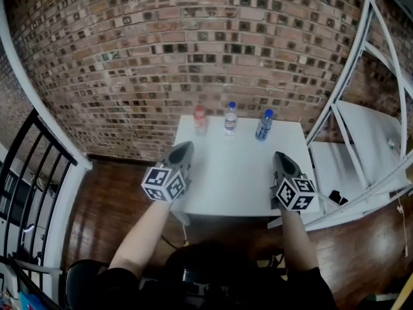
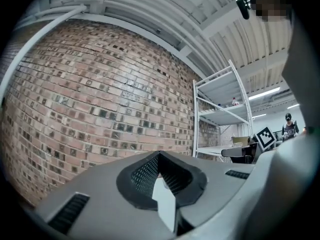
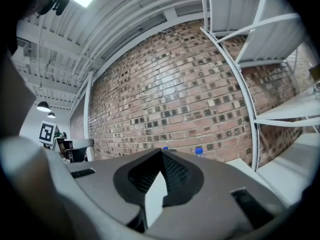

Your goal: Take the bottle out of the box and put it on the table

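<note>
Left gripper (image 1: 186, 148) and right gripper (image 1: 279, 156), jaws together (both empty), before three bottles (image 1: 230, 118) on table (image 1: 232, 173)

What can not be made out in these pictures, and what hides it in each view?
- Box: in no view.
- Head view: the print on the three bottles is too small to read.
- Right gripper view: the right gripper hides the bottles; only two blue caps show.
- Left gripper view: the left gripper fills the lower picture; no bottle can be told.

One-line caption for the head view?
Shut, empty left gripper and right gripper at a white table; three bottles along its far edge.
</note>
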`<state>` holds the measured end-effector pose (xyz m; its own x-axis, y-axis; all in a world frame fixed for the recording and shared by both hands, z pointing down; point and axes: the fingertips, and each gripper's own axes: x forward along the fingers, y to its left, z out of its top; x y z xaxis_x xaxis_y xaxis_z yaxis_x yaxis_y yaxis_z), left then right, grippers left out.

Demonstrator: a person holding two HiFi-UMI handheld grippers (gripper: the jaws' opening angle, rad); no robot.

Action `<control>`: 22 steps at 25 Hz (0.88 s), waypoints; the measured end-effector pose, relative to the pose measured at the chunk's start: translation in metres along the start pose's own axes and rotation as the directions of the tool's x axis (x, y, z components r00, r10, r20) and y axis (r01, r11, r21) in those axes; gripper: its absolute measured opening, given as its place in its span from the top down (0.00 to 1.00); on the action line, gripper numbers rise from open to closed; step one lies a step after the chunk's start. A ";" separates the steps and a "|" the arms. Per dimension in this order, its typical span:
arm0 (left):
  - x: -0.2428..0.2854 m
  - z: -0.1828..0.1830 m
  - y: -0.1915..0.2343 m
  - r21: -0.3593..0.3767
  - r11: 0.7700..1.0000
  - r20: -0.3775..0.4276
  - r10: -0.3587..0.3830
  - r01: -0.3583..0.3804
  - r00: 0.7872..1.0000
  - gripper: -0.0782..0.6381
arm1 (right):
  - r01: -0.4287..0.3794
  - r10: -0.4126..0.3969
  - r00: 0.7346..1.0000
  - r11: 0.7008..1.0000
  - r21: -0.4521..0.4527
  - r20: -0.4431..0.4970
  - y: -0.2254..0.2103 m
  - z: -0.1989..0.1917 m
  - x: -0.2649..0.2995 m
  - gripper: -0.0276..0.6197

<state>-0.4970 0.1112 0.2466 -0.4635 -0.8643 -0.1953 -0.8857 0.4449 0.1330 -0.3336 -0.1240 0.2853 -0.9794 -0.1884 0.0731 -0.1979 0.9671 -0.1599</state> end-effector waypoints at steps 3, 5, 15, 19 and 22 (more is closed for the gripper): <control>-0.005 -0.001 -0.012 0.024 1.000 0.006 -0.020 0.020 1.000 0.88 | -0.022 0.021 1.000 0.999 0.031 0.021 -0.001 0.005 -0.019 0.96; -0.007 -0.003 -0.021 0.035 0.999 0.005 -0.036 0.036 0.999 0.89 | -0.027 0.025 0.999 0.997 0.068 0.039 -0.009 0.008 -0.031 0.96; -0.031 -0.010 -0.048 0.049 0.996 -0.014 -0.068 0.069 0.998 0.88 | -0.025 0.025 1.000 1.000 0.011 0.005 -0.018 -0.008 -0.061 0.96; -0.041 -0.011 -0.064 0.055 0.996 0.000 -0.068 0.068 0.998 0.88 | -0.042 0.041 0.999 0.998 0.040 0.019 -0.013 -0.010 -0.068 0.96; -0.049 -0.013 -0.062 0.025 0.999 0.019 -0.033 0.033 0.999 0.88 | -0.044 0.043 0.999 0.998 0.051 0.005 -0.014 -0.021 -0.071 0.96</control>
<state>-0.4189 0.1224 0.2607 -0.4344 -0.8739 -0.2181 -0.9007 0.4222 0.1024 -0.2604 -0.1203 0.3025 -0.9872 -0.1472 0.0609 -0.1569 0.9644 -0.2126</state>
